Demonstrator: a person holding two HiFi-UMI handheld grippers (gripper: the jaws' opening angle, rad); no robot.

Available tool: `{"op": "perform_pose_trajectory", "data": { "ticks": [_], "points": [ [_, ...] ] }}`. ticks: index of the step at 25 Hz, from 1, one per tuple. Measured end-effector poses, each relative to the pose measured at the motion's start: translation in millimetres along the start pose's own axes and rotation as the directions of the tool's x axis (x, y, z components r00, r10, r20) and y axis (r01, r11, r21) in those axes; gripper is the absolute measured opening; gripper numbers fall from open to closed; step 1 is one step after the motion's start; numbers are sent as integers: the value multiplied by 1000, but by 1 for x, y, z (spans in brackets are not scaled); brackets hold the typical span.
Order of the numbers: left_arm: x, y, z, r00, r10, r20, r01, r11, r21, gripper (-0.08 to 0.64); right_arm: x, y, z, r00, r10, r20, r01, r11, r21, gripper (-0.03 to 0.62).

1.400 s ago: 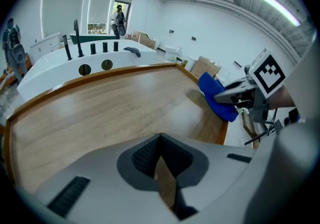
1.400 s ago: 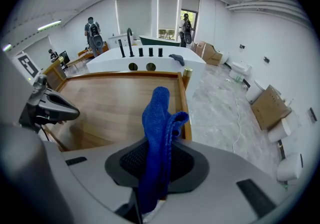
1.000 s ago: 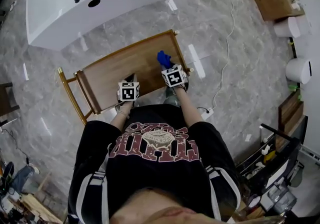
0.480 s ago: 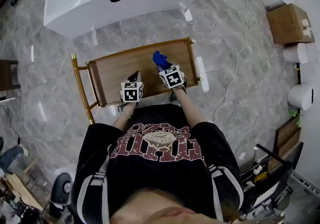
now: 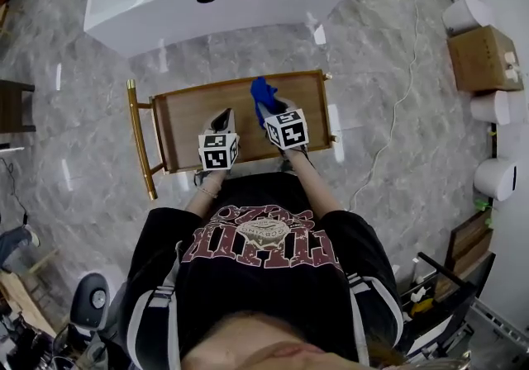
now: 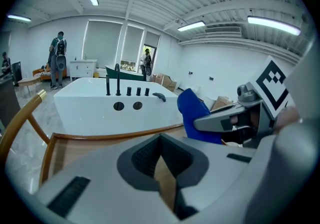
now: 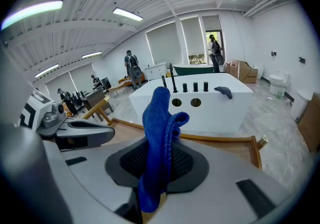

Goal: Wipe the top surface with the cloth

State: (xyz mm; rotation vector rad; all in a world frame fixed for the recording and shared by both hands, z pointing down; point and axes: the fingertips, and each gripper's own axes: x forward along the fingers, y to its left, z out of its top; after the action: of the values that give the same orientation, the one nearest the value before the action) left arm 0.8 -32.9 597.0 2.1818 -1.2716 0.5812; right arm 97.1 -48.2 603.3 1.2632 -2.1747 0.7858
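The top surface [image 5: 186, 125], a wooden panel in a gold-coloured frame, is being seen from above. A white bathtub [image 5: 140, 5] is lying just beyond its far edge and is being cut off by the top of the head view. The surface's near edge is being partly hidden by the person [image 5: 260, 277] standing at it and by the two grippers being held over it.

The left gripper [image 5: 221, 119] is being held over the middle of the surface. Its jaws are being pressed together to a narrow slit, with nothing between them and only a sliver of wood showing past them. The right gripper [image 5: 271, 111] is being held just beside it, over the surface's right half, and its jaws are being clamped on the cloth [image 5: 263, 94].

The blue cloth is being pinched in a fold and is sticking out past the jaw tips toward the surface's far edge. Its lower end is being hidden inside the jaws. Whether it is touching the wood cannot be told.
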Motion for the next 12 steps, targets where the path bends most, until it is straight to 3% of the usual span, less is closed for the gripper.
{"op": "perform_pose_trajectory", "data": {
  "ticks": [6,12],
  "points": [
    [-15,3,40,995,8,102,-5,1000,-24,48,-11,17,40,994,23,105,-24,1000,8,89],
    [-34,-16,90,976,-22,216,26,1000,-17,48,-33,35,78,978,53,203,-50,999,-20,89]
  ]
}}
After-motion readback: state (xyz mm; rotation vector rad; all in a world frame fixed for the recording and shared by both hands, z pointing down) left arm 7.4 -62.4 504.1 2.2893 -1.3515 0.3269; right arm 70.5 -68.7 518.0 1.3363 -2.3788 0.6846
